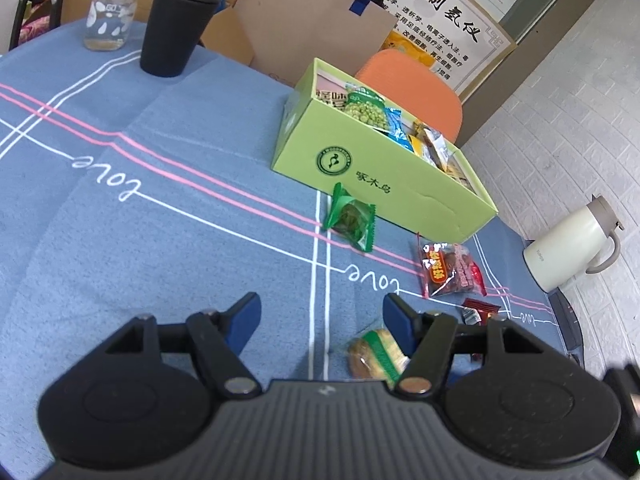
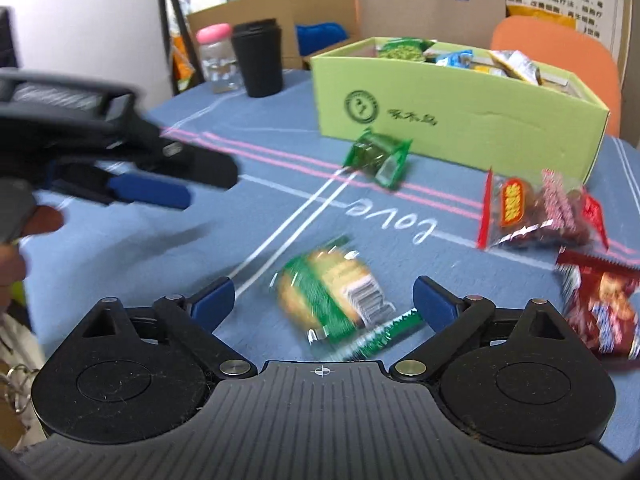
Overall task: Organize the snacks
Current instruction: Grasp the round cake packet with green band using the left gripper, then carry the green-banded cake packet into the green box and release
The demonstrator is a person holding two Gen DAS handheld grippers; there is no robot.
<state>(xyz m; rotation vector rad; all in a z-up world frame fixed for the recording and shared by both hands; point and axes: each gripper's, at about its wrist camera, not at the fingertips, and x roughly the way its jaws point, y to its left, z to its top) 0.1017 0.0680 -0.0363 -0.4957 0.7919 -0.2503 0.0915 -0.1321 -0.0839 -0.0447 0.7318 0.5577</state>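
A light green box (image 1: 400, 184) (image 2: 460, 120) holds several snack packets on the blue tablecloth. In front of it lie a small green packet (image 1: 352, 218) (image 2: 378, 156), a clear red-edged packet of dark snacks (image 1: 450, 270) (image 2: 536, 212), a dark red packet (image 1: 478, 312) (image 2: 600, 304) and a green-wrapped cake (image 1: 376, 354) (image 2: 332, 300). My left gripper (image 1: 322, 320) is open and empty above the cloth, left of the cake; it also shows in the right wrist view (image 2: 160, 184). My right gripper (image 2: 324, 300) is open with the cake lying between its fingers.
A black lidded cup (image 1: 176, 24) (image 2: 260, 58) and a pink-capped glass bottle (image 1: 114, 4) (image 2: 218, 56) stand at the table's far side. A brown paper bag (image 1: 316, 28) and an orange chair (image 1: 416, 88) are behind the box. A cream kettle (image 1: 572, 244) sits beyond the table's right edge.
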